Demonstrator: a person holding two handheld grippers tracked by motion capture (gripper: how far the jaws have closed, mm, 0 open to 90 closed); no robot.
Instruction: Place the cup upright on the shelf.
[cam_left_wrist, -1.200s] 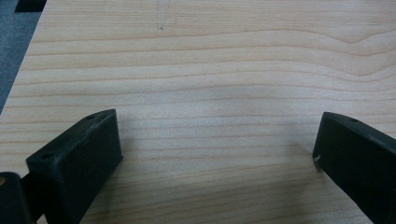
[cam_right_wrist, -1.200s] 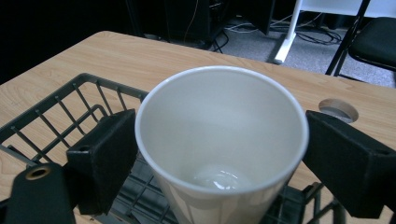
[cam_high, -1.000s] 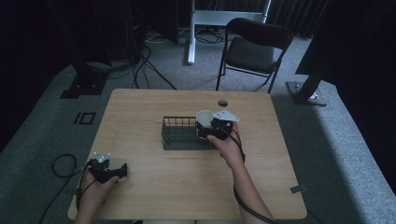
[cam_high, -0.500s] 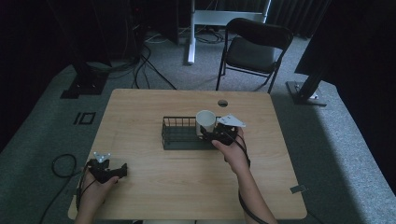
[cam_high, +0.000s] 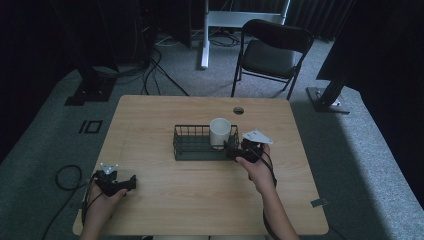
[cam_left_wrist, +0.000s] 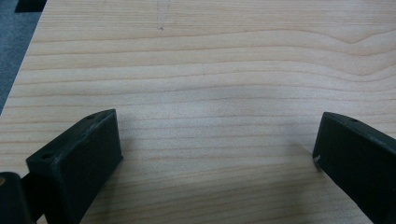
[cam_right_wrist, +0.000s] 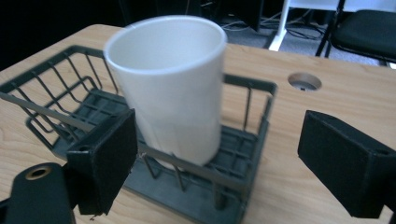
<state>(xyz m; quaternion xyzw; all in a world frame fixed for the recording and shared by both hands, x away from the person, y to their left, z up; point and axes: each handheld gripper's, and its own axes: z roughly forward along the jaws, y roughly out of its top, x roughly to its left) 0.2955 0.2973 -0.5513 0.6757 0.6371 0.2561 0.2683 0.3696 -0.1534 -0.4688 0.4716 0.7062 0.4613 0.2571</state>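
A white cup (cam_high: 220, 131) stands upright in the right end of a dark wire basket (cam_high: 192, 150) at the table's middle. My right gripper (cam_high: 231, 150) sits just outside the basket's right near corner, open. In the right gripper view the cup (cam_right_wrist: 173, 88) stands behind the basket's wire wall (cam_right_wrist: 254, 86), beyond my right gripper (cam_right_wrist: 222, 140), whose jaws stand wide apart and touch nothing. My left gripper (cam_high: 131, 182) rests low over the near left corner of the table. In the left gripper view it (cam_left_wrist: 217, 149) is open over bare wood.
The wooden table (cam_high: 200, 200) has a round cable hole (cam_high: 238, 110) behind the basket. A black folding chair (cam_high: 272, 52) stands beyond the far edge, with cables and stand bases on the grey floor.
My right gripper has drawn back from the cup toward the near edge. The cup stays in the basket. The left gripper has not moved.
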